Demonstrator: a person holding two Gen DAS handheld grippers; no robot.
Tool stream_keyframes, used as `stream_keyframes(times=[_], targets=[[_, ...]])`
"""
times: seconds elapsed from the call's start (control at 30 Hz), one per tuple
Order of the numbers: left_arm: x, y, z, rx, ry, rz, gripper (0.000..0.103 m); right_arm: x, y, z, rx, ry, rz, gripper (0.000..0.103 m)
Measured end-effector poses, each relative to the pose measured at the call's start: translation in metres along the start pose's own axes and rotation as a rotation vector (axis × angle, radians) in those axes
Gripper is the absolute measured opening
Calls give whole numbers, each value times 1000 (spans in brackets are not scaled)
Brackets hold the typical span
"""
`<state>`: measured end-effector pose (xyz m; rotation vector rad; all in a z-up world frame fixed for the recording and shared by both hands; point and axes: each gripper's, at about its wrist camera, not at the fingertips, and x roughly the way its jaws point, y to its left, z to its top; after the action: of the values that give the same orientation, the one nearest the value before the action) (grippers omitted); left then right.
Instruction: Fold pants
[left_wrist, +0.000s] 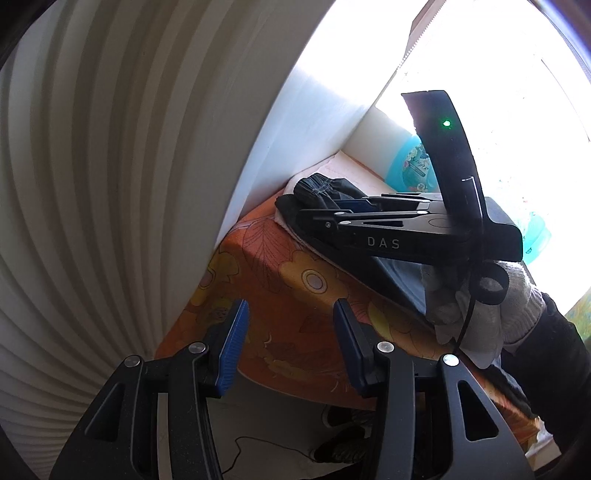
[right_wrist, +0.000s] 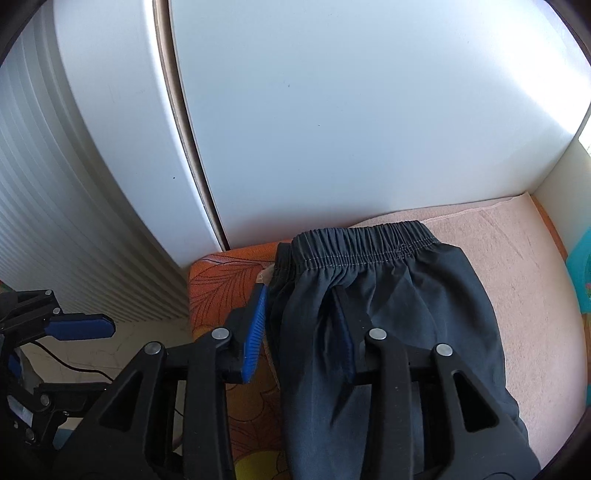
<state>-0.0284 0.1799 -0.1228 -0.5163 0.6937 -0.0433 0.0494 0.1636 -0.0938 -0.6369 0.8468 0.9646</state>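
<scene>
Right tongs (right_wrist: 303, 332) straddle the dark grey elastic-waisted pants' (right_wrist: 388, 295) edge, unclosed; left tongs (left_wrist: 291, 347) gape empty: thin fabric may slip.

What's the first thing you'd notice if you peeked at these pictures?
The dark pants jump out first, lying on a pink towel with the stretchy waistband toward the white wall. The right gripper is open around the pants' left edge. Underneath is a bright orange flowery cloth, and the left gripper hangs open off the table's side.
</scene>
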Motion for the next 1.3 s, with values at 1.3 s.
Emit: stream_keyframes(times=[1.3], targets=[[88, -15, 71, -338, 24, -297, 62, -51, -69, -80, 390, -171, 302, 6]])
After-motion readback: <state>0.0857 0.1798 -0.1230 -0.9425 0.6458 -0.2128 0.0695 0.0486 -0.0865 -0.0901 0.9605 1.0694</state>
